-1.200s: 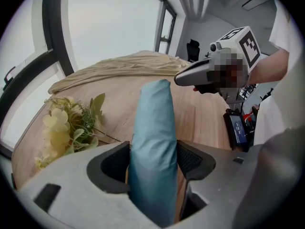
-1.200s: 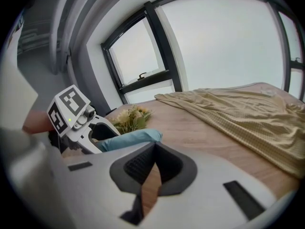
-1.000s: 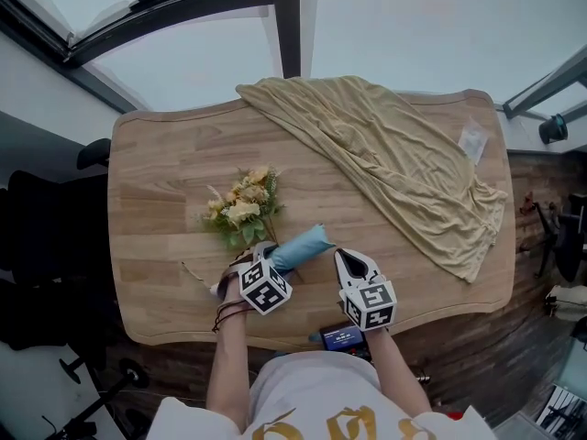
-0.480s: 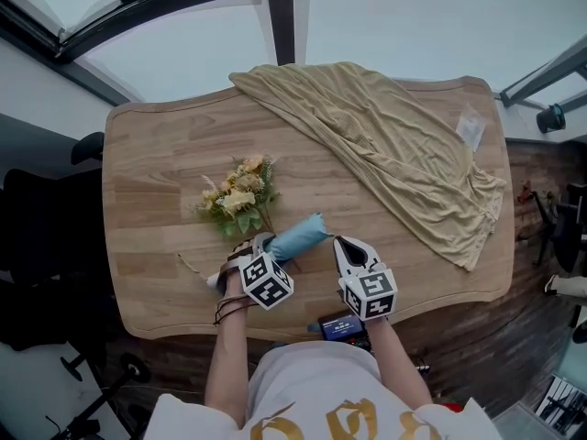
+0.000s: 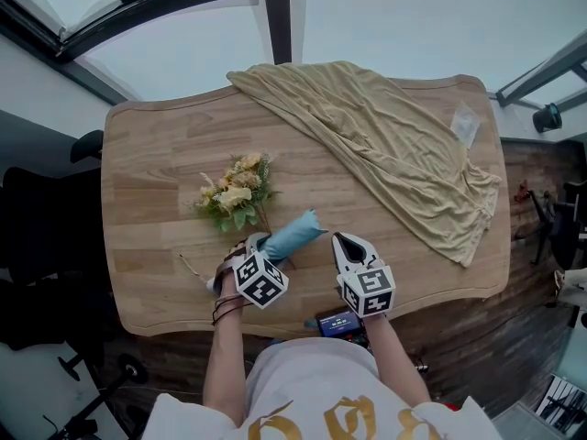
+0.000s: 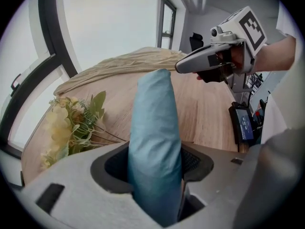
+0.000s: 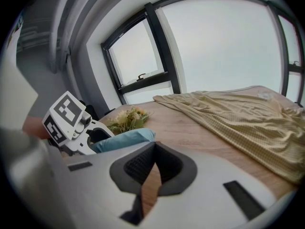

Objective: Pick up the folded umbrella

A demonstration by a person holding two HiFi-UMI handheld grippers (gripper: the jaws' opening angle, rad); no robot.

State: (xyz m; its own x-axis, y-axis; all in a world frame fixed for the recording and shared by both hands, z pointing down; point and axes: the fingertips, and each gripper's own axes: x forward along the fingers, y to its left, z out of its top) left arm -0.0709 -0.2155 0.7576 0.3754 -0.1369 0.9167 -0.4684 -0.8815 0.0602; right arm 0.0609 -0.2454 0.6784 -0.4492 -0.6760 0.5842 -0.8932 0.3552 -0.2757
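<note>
Now, folded umbrella (image 5: 295, 232) between closing jaws of left hand-held gripper (image 5: 259, 247)

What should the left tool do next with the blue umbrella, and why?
Probably finish squeezing before lifting. The left tool is closing its jaws with the blue umbrella between them, but dark gaps show on both sides of it, so the grip doesn't look firm yet.

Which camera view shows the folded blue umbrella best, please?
The left gripper view: the umbrella fills its centre, between the left gripper's closing jaws. The head view shows it small; the right gripper view, only one end.
</note>
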